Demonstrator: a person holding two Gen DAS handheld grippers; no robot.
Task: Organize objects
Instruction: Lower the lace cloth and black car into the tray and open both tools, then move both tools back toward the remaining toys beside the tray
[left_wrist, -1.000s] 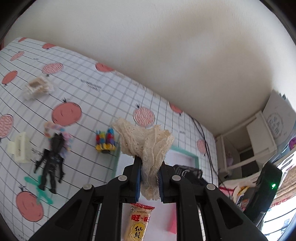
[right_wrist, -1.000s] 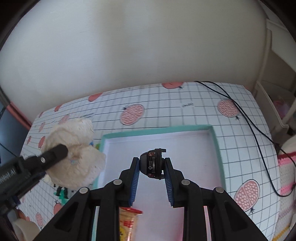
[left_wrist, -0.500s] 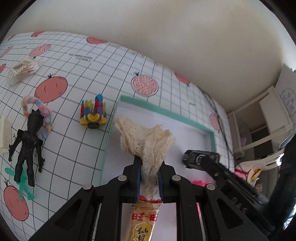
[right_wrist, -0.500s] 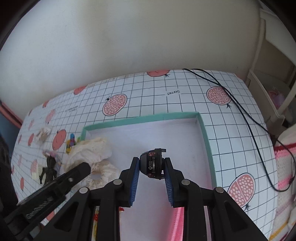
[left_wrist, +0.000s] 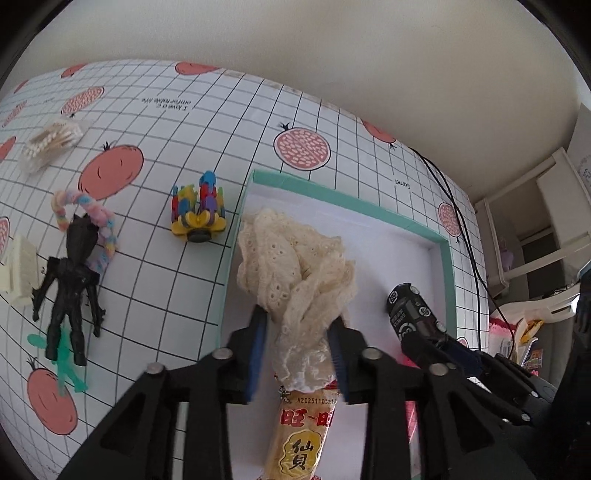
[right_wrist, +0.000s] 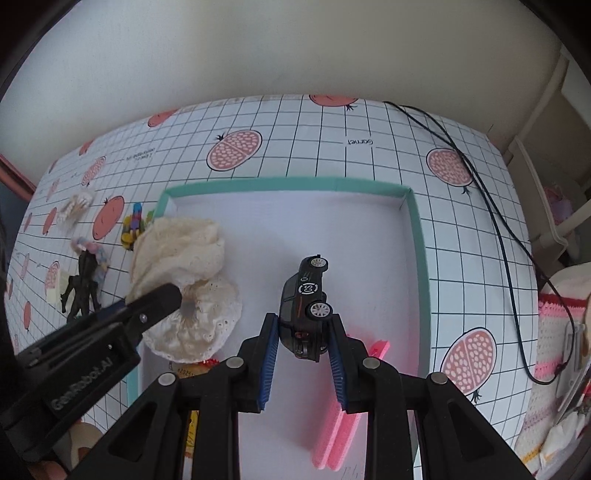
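- The snack packet (left_wrist: 301, 435) is half hidden: its top lies under the lace scrunchie (left_wrist: 295, 280) and its bottom runs off the lower edge of the left wrist view; in the right wrist view only a sliver of it shows under the lace.
- The pink foam strips (right_wrist: 340, 424) are partly covered by the right gripper's arms, and the bag of cotton swabs (left_wrist: 50, 142) in the upper left of the left view is too blurred to read in detail.
- The left gripper (left_wrist: 297, 354) has its jaws opening. The scrunchie is between them, bulging above the fingertips; the blue pads sit at the sides of the lace, and whether they touch it I cannot tell.
- The scrunchie is inside the teal-rimmed tray (left_wrist: 445, 266), near its left wall, resting on the packet's end.
- The right gripper (right_wrist: 303, 350) is clamped on the black toy car (right_wrist: 304, 306), its pads pressing the car's two sides; the car points nose-up in the frame, over the tray's white floor.
- Left of the tray on the gridded tablecloth (left_wrist: 155, 280) lie a colourful toy (left_wrist: 197, 214), a black figure (left_wrist: 72, 284), a pastel braided loop (left_wrist: 86, 214) and a cream clip (left_wrist: 18, 269), cut by the frame's left edge.
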